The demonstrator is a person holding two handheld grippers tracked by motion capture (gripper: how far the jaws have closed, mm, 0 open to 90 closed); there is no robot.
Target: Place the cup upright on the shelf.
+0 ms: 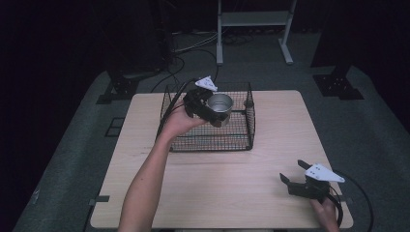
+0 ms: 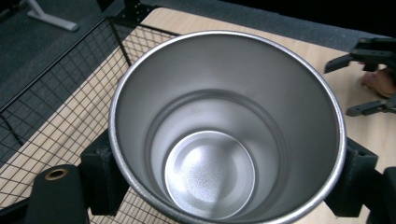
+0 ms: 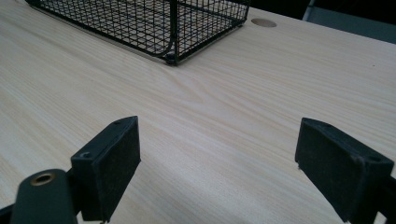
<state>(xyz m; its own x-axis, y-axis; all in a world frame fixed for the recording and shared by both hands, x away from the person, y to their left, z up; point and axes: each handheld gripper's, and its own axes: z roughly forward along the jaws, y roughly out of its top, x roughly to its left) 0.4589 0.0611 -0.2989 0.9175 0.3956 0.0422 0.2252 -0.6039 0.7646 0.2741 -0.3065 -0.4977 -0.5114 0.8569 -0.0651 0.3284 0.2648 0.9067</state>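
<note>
The left gripper (image 1: 212, 107) is clamped on a steel cup (image 1: 220, 103), holding it over the wire basket (image 1: 241, 140) that sits at the far middle of the worktop (image 1: 270, 121); whether the cup touches the basket floor is hard to judge. The right gripper (image 1: 296, 171) hovers near the worktop's near right corner, jaws spread wide with nothing between them.

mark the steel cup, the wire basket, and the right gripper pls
steel cup (image 2: 210, 175): left gripper view, inner bottom.
wire basket (image 1: 249, 121): high view, right wall.
right gripper (image 1: 294, 171): high view, midway between its open jaws.
</note>
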